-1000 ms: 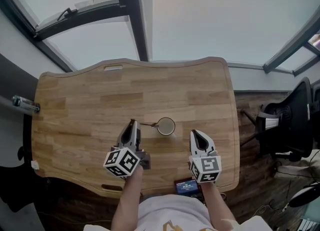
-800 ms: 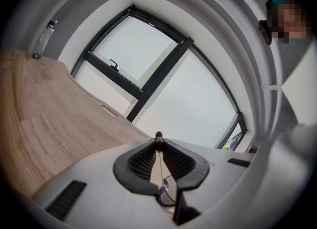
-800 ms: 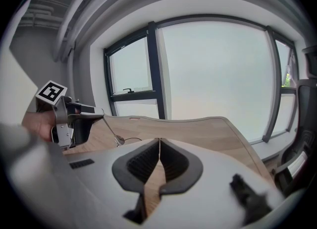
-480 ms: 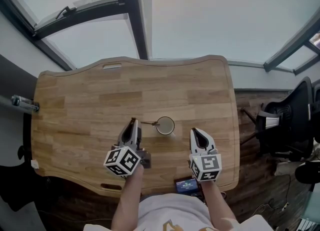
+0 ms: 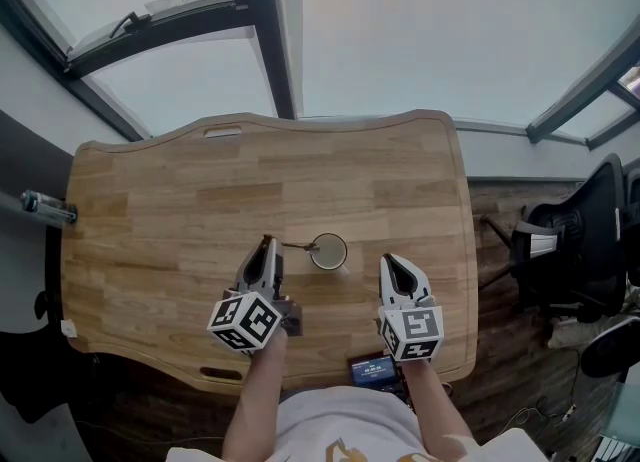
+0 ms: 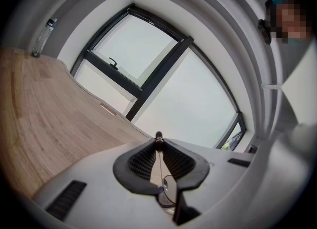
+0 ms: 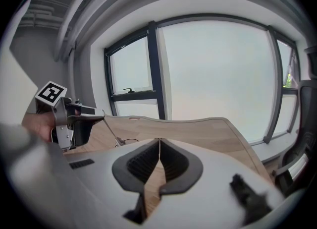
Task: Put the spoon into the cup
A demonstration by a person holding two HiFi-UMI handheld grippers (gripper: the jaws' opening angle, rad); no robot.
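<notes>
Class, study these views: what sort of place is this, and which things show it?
Probably an office or similar workroom: a wooden desk with a cable slot along its far edge stands against large dark-framed windows, and a black office chair sits at the desk's right.

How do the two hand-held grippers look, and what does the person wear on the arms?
Both the left gripper and the right gripper have pale grey bodies tapering to two jaws lined with black ribbed pads. Each carries a white cube printed with black square markers. No cables show. The forearms are uncovered; the person wears a white top with a gold print.
</notes>
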